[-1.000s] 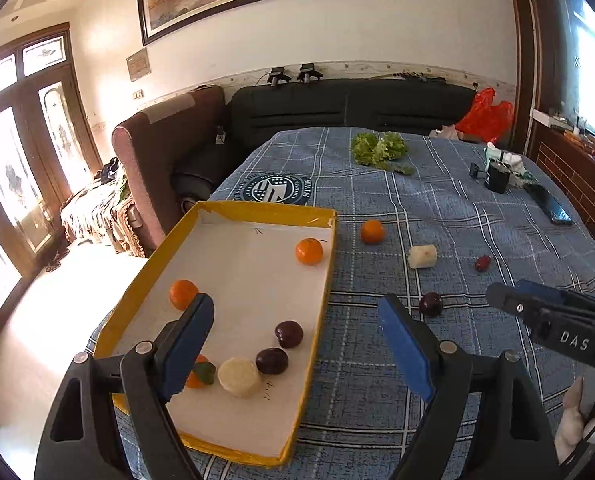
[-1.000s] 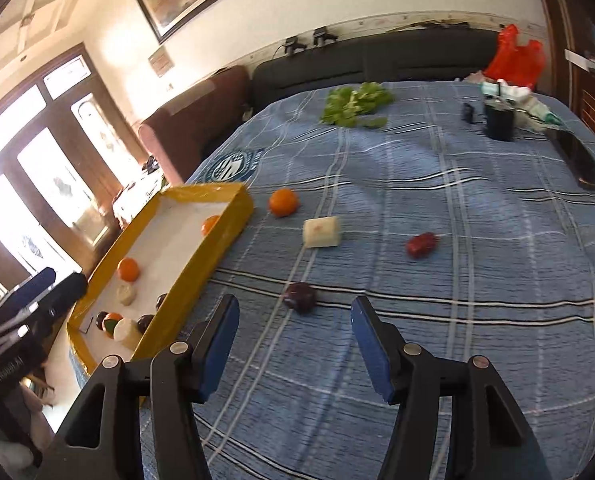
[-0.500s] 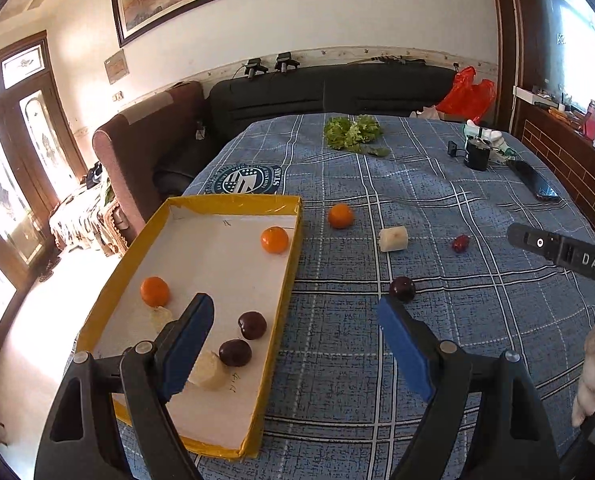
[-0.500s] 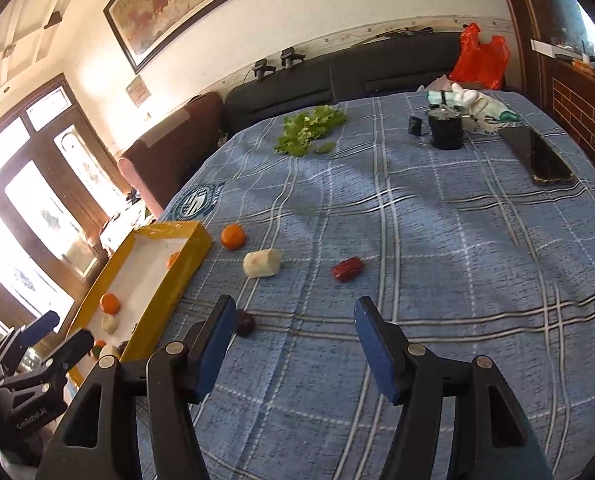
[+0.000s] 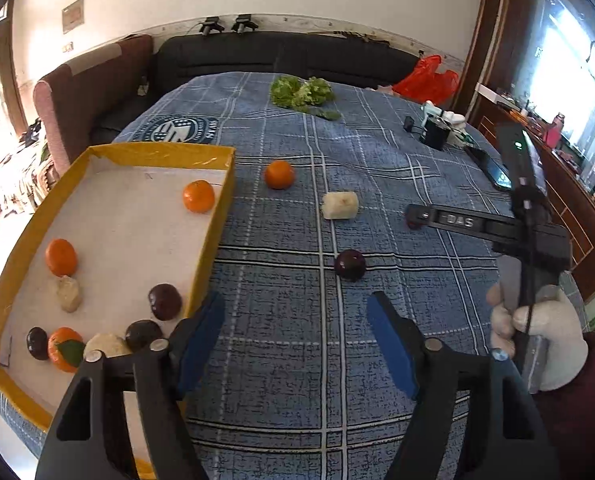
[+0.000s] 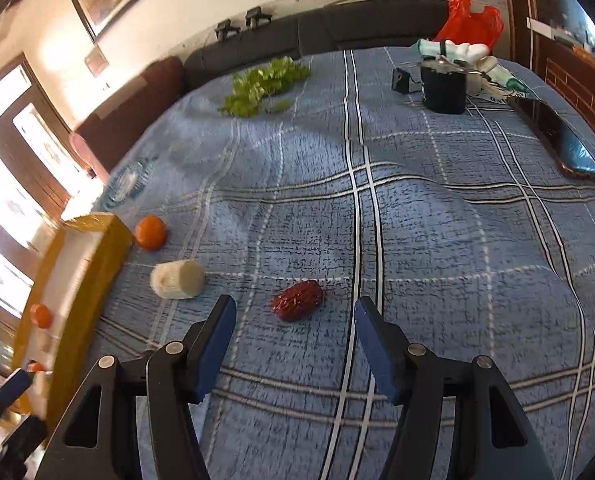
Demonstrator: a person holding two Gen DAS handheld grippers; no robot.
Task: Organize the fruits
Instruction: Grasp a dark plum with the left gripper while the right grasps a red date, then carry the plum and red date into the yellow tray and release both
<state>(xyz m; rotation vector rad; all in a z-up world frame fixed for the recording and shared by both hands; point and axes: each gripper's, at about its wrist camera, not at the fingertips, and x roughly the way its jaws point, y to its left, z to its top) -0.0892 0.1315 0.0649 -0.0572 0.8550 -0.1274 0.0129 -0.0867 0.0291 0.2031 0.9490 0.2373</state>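
Note:
A yellow tray [image 5: 214, 216] at the left holds several fruits: oranges, dark plums and pale pieces. On the blue plaid cloth lie an orange [image 5: 279, 175], a pale chunk [image 5: 340, 205], a dark plum [image 5: 350, 265] and a red date [image 6: 297, 301]. My left gripper [image 5: 295, 342] is open and empty, just short of the plum. My right gripper [image 6: 293, 338] is open and empty, close above the date, which lies between its fingers' line. In the left wrist view the right gripper [image 5: 469, 224] hovers at the right and hides most of the date.
Green lettuce [image 5: 301, 94] lies at the table's far side. A black cup [image 6: 444, 88], a phone [image 6: 557, 138] and a red bag [image 6: 471, 20] are at the far right. A dark sofa [image 5: 281, 56] stands behind the table.
My right gripper has moved forward and down toward the red date. My left gripper has shifted right, from over the tray toward the dark plum. Both stayed open.

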